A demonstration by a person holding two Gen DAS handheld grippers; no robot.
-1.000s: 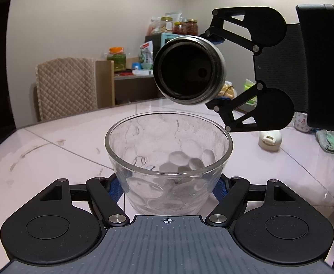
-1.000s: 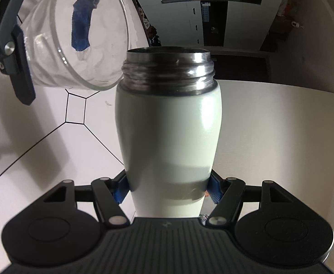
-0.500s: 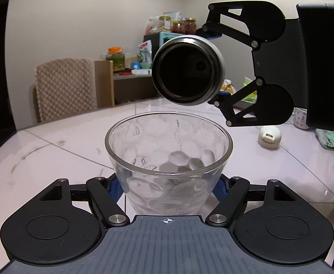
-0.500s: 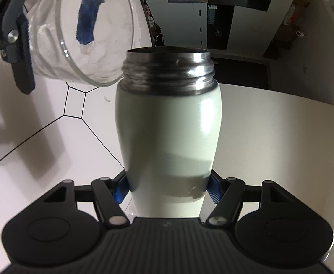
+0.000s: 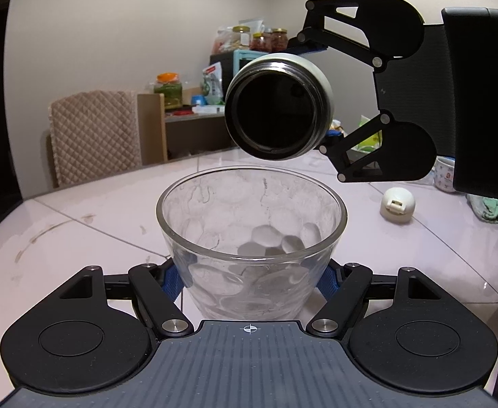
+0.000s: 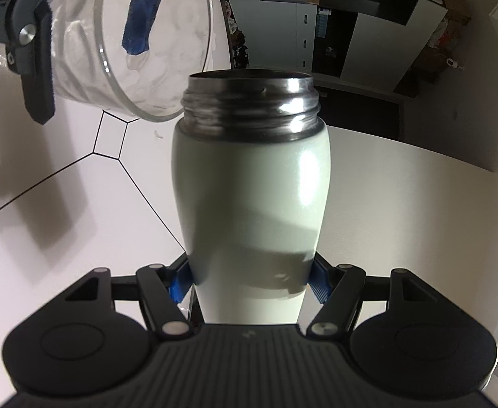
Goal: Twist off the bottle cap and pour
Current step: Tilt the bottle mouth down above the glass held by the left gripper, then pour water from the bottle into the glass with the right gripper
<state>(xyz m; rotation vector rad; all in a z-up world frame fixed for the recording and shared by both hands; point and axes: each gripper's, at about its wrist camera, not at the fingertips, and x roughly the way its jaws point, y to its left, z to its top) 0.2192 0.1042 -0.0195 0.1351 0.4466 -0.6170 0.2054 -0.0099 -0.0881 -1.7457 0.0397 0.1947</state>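
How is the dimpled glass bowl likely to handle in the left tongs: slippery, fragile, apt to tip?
The glass bowl is probably slippery: smooth, dimpled walls gripped only near its narrow base by the left tongs. Likely fragile, being clear glass. It may feel top-heavy, since it flares wide above the pads.

A plain pale wall (image 5: 113, 17) fills the back of the left wrist view, meeting a second wall at a corner. Against it stands a chair with a quilted beige cover (image 5: 92, 136), just beyond the far edge of the white tiled table (image 5: 79, 224), whose top shows dark grout lines and some brownish smears near its left edge. Beside the chair a wooden shelf unit (image 5: 181, 129) carries jars and packets, with more jars (image 5: 269, 39) on a dark cabinet behind. In the right wrist view, white cupboards (image 6: 283, 37) and a dark recess (image 6: 337, 44) line the far side of the room. Light gives soft glare on the tabletop.
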